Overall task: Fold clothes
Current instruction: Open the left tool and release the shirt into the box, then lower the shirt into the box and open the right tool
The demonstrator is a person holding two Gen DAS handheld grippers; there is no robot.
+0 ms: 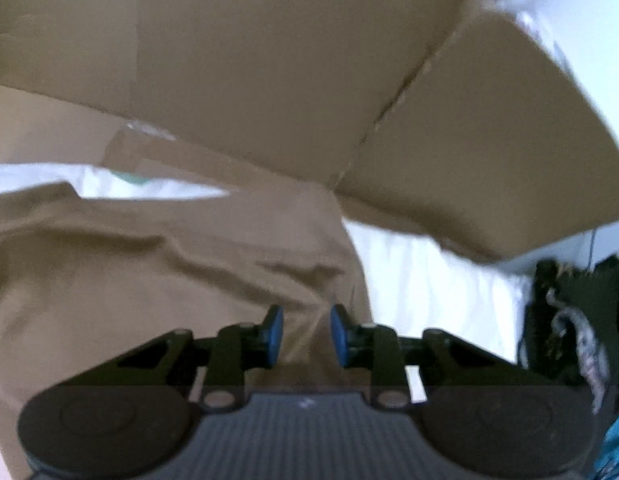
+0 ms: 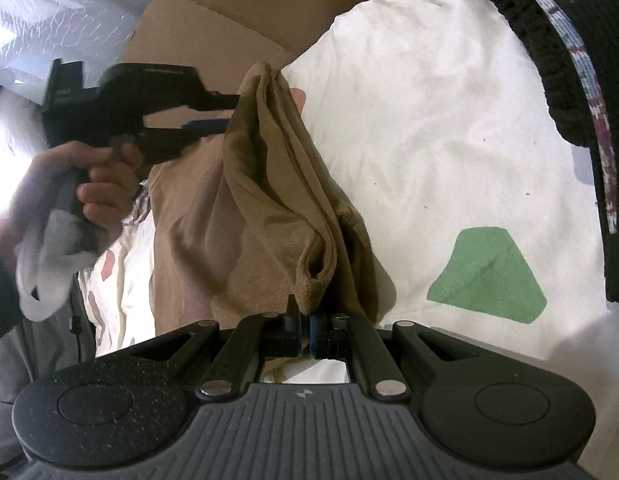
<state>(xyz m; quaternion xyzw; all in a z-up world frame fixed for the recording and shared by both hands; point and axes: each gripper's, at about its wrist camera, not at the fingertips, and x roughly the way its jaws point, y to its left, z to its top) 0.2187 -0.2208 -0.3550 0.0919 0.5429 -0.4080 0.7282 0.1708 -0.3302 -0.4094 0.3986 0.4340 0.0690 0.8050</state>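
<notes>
Fabric is sitting pinched between the closed pads of the right gripper (image 2: 305, 330): a doubled edge of the tan garment (image 2: 269, 200) is bunching right at the tips, and the cloth is running up from there in a taut ridge. At the far end of that ridge the left gripper (image 2: 213, 114), held in a hand (image 2: 69, 188), is reaching in. In its own wrist view the left gripper (image 1: 306, 336) is showing its blue pads (image 1: 275, 330) standing apart, with cloth lying in the gap but not squeezed, so I judge it released and holding nothing.

The garment (image 1: 149, 264) is lying partly spread on a white sheet (image 2: 429, 140) with green patches (image 2: 485, 276), its free part draping down on the person's side. A cardboard box (image 1: 269, 60) is standing open just behind it, and a dark knit (image 2: 569, 60) is lying along the sheet's right edge.

To do this fold well, I judge, the left pads should be closing on the far edge while the right is keeping its hold, so the crease is staying straight between the two; both layers should be caught together, and the cloth laid down flat rather than dropped.

No brand, label or writing is readable in either view; the left view is blurred.
</notes>
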